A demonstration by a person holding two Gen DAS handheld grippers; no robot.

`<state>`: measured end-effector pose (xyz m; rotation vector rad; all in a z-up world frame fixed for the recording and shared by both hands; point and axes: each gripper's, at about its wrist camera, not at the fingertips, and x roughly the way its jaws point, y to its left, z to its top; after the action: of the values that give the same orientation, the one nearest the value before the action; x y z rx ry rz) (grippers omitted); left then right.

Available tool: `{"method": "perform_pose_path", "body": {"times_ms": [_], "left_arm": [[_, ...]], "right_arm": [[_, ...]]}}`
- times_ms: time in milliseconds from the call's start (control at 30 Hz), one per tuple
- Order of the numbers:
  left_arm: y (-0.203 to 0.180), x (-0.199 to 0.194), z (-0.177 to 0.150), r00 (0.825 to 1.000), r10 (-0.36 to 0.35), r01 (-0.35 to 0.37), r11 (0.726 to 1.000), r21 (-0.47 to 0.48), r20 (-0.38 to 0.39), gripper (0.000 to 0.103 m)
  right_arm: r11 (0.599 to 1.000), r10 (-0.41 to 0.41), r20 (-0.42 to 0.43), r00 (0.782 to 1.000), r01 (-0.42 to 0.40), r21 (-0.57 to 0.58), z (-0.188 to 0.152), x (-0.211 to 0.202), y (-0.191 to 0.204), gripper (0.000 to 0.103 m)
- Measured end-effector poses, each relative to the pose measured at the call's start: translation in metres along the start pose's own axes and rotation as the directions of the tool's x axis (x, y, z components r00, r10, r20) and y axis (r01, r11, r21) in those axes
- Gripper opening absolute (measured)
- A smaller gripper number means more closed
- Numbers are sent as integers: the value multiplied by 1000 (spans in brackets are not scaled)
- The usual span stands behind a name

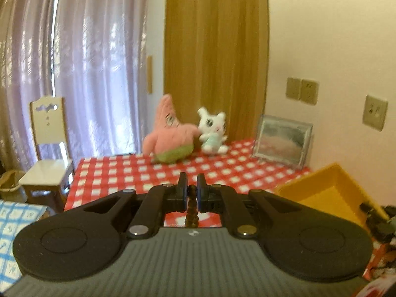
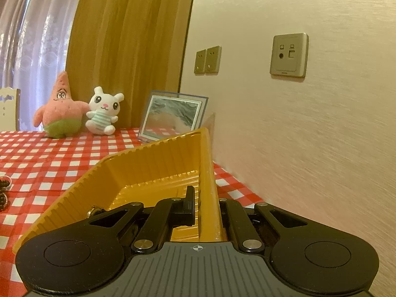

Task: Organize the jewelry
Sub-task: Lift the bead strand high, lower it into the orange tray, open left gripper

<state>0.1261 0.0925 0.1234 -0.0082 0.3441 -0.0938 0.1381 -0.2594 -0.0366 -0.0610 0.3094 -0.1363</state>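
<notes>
My left gripper (image 1: 192, 193) is shut on a dark brown bead bracelet (image 1: 191, 210), whose beads hang down between the jaws above the red checked tablecloth (image 1: 148, 173). The yellow plastic tray (image 1: 329, 195) lies to its right. In the right wrist view my right gripper (image 2: 205, 205) is shut on the right wall of the yellow tray (image 2: 148, 173) and holds it tilted. A small metallic piece (image 2: 94, 211) lies inside the tray at the lower left. More dark beads (image 2: 3, 193) lie on the cloth at the far left edge.
A pink star plush (image 1: 170, 133) and a white bunny plush (image 1: 212, 133) sit at the back of the table, with a framed picture (image 1: 282, 143) leaning on the wall. A white chair (image 1: 47, 153) stands left of the table. The wall runs close along the right.
</notes>
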Motion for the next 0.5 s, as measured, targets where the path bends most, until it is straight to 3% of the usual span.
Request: {"method": "perform_pose_path", "body": {"times_ms": [300, 433, 500], "left_arm": [[-32, 1, 25, 986, -155, 156, 988, -5, 58, 6], [-59, 10, 37, 957, -278, 280, 960, -18, 83, 6], [-77, 17, 42, 934, -344, 347, 937, -20, 92, 6]], "right_arm": [[1000, 11, 4, 1000, -11, -2, 1, -1, 1, 5], [1000, 11, 5, 1000, -11, -3, 1, -1, 1, 5], [1000, 13, 5, 1000, -13, -4, 1, -2, 1, 5]]}}
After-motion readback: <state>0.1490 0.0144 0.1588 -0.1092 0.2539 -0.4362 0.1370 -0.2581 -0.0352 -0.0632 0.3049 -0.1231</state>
